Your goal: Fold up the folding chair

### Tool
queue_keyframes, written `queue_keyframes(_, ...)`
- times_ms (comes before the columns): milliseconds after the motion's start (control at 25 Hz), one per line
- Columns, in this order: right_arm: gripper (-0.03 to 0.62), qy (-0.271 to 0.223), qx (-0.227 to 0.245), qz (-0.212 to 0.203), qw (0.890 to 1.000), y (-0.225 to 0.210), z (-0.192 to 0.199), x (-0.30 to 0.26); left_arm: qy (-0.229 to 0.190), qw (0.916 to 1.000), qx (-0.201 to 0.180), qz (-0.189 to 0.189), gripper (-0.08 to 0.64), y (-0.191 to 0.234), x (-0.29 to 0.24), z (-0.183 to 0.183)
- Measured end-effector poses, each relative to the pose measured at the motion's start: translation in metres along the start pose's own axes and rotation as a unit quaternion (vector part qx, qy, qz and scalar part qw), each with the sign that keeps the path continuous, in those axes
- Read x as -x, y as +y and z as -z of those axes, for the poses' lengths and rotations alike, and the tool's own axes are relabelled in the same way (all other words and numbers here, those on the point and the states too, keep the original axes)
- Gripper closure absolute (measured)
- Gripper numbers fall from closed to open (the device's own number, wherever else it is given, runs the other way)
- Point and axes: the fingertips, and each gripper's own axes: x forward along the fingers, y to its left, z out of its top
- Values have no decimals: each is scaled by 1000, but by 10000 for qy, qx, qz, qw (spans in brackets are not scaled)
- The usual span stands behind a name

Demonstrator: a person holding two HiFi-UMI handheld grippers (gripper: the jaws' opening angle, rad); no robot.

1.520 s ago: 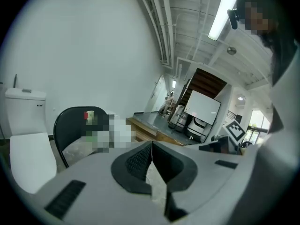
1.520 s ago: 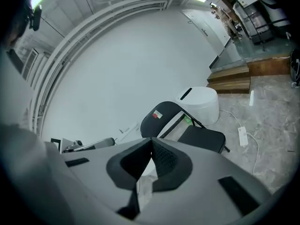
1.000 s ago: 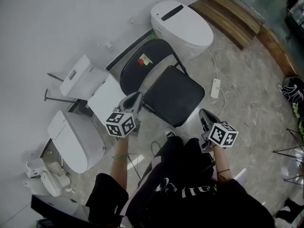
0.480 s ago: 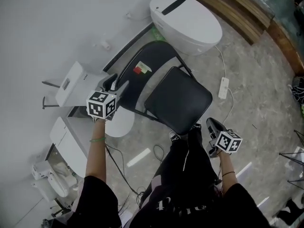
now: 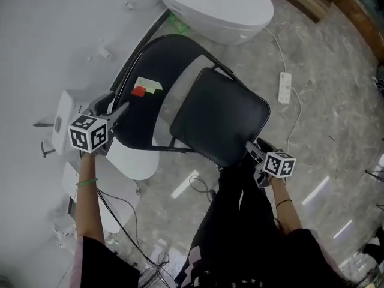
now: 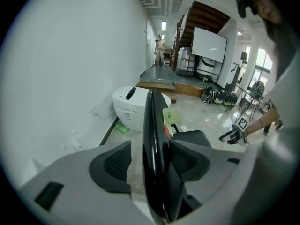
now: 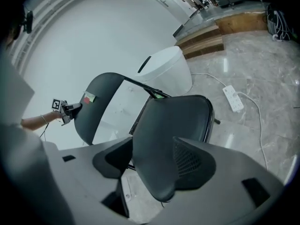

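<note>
Black backrest [image 5: 157, 104] sits inside the left claw [image 5: 117, 104], seat [image 5: 219, 122] inside the right claw [image 5: 252, 149]; both just opened, neither gripping yet; next clamp, then fold

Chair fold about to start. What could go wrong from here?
1. Both jaws have just been opening: left gripper straddles the backrest edge, right gripper the seat front, neither clamped; a thin edge could slip.
2. The corded power strip lies by the chair; it might snag.
</note>
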Motion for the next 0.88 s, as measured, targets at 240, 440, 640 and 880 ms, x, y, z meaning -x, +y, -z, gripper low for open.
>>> queue_keyframes(240, 296, -68, -197, 490, 9986, -67, 14, -25, 80, 9988, -366, 316, 321, -2, -12, -4)
queue_keyframes(440, 266, 54, -608, 603, 9963, -108, 37, -42, 228, 9969, -496, 566, 322, -8, -34, -3)
queue_keyframes(640, 244, 304, -836, 279, 9956, -122, 55, -83, 374, 9961, -478, 641, 330, -10, -46, 1)
queue_keyframes(880, 239, 159, -955, 209, 9951, -140, 62, -93, 490, 9961, -254, 694, 350, -19, -56, 4)
